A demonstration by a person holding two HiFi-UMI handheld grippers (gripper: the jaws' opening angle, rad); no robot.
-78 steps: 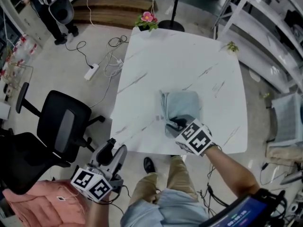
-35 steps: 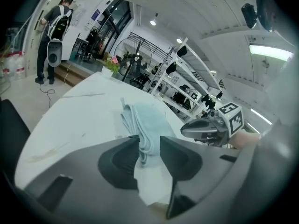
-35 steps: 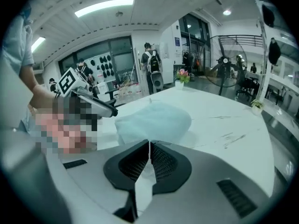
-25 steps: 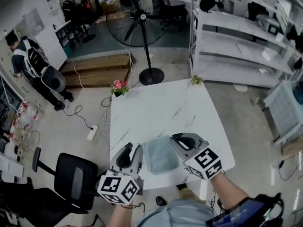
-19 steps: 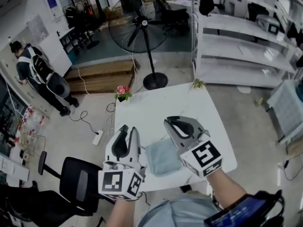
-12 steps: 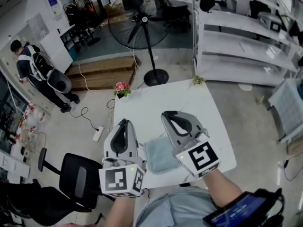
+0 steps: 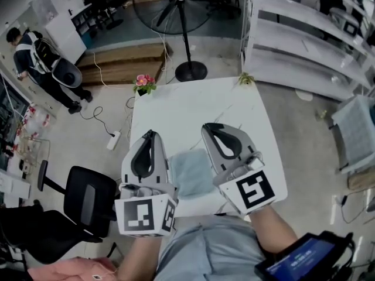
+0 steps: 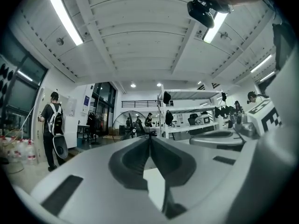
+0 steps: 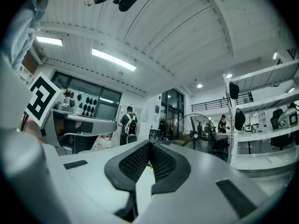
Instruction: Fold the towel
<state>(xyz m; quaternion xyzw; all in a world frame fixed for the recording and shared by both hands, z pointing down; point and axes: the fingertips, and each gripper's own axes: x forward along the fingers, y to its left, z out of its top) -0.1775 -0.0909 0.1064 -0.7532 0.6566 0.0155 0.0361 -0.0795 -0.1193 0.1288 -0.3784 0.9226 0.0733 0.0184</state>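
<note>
The light blue towel [image 7: 188, 171] lies folded into a small rectangle near the front edge of the white marble table [image 7: 193, 107]. Both grippers hover above it, held level and not touching it. My left gripper [image 7: 149, 133] is over the towel's left side, and its jaws have just closed with nothing between them. My right gripper [image 7: 210, 126] is over the towel's right side, shut and empty too. In the left gripper view the left gripper [image 8: 150, 137] has its pads meeting. The right gripper [image 9: 149, 143] shows the same in its own view. Neither gripper view shows the towel.
A small flower pot [image 7: 143, 82] and a sprig of plant [image 7: 245, 78] stand at the table's far corners. A black office chair [image 7: 88, 201] is at the left, a fan stand [image 7: 187, 69] behind the table, white shelves [image 7: 304, 45] at the right. A person [image 7: 41, 57] stands far left.
Both grippers have risen from the table's front edge and now flank the towel from above. The left jaws have gone from apart to shut. The towel has not moved.
</note>
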